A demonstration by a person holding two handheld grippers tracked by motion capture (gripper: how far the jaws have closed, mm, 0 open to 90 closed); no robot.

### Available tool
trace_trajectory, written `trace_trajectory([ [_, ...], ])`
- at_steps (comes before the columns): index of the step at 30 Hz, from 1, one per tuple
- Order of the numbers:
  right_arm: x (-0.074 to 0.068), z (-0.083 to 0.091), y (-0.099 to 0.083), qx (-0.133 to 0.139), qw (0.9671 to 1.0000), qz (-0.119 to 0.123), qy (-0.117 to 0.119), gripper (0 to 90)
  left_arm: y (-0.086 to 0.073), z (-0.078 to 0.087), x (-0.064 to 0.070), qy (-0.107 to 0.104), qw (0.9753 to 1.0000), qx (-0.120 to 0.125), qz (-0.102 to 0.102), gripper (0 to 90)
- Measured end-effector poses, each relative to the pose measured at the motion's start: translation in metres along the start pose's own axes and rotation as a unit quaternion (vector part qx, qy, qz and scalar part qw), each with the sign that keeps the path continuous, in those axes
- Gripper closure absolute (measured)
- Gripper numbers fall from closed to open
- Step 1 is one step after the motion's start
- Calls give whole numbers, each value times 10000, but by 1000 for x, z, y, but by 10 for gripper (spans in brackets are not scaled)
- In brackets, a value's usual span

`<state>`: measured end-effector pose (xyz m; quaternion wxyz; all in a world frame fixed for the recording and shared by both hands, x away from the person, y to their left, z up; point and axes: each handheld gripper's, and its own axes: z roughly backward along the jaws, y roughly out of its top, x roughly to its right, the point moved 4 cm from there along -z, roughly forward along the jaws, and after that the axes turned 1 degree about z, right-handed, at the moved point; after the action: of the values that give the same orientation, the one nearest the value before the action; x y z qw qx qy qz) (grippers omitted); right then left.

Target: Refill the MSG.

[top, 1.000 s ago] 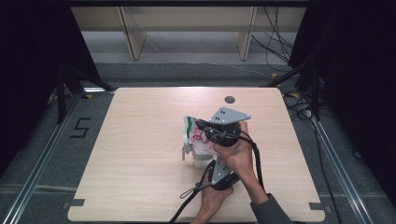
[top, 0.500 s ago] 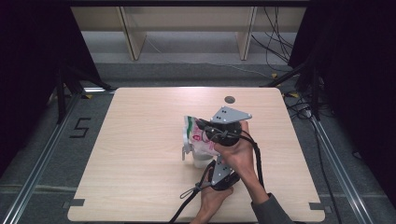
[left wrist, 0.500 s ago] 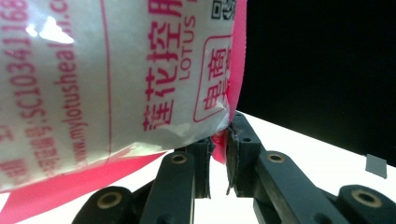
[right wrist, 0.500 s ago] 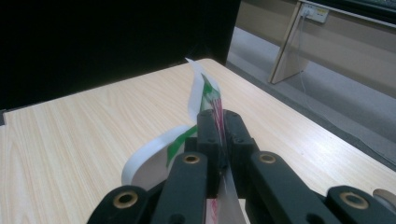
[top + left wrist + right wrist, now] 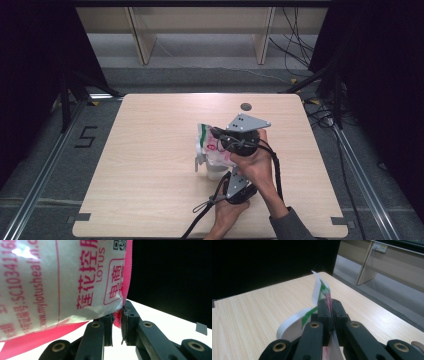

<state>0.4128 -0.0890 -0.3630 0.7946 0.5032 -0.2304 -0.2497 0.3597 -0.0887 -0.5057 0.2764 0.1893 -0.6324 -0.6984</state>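
A white bag (image 5: 206, 145) with pink print and a green top edge is held up over the middle of the wooden table (image 5: 150, 150). My right gripper (image 5: 218, 134) is shut on the bag's upper edge; in the right gripper view the jaws (image 5: 329, 305) pinch the thin film, and the bag (image 5: 317, 287) curls up past them. My left gripper (image 5: 224, 167) comes from below and is shut on the bag's pink seam (image 5: 124, 277); its jaws (image 5: 117, 315) meet on that seam. A pale container (image 5: 216, 171) stands under the bag, largely hidden.
A round dark grommet (image 5: 245, 106) sits near the table's far edge. Wooden furniture legs (image 5: 140, 40) stand beyond the table. Cables (image 5: 300, 45) lie on the floor at the back right. A "5" mark (image 5: 85, 136) is on the floor to the left.
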Motion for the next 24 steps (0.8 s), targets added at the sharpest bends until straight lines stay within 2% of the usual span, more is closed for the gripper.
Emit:
trace_trajectory([
  [6, 0, 1, 0, -7, 10000, 11, 35, 886, -1, 0, -1, 50, 10000, -33, 0, 802],
  [9, 0, 2, 0, -16, 10000, 27, 23, 887, -2, 1, -2, 78, 9999, -126, -46, 803],
  [11, 0, 1, 0, 5, 9999, 49, 99, 890, -1, 1, -1, 76, 9999, -111, -47, 802],
  [12, -1, 1, 0, -26, 10000, -22, 59, 891, -1, 1, -1, 81, 9999, -107, -51, 803],
  [14, -2, 2, 1, -36, 10000, 41, 72, 893, -1, 1, -2, 87, 9999, -109, -58, 803],
  [15, 0, 2, 1, 12, 9999, 107, 6, 893, -2, 2, -3, 99, 9997, -170, -118, 803],
  [17, 0, 3, 1, 23, 9999, 129, 46, 895, -1, 1, -2, 36, 9999, -96, -101, 803],
  [24, -1, 4, 2, -14, 9999, 79, 71, 898, -2, 2, -3, 69, 9998, -104, -128, 804],
])
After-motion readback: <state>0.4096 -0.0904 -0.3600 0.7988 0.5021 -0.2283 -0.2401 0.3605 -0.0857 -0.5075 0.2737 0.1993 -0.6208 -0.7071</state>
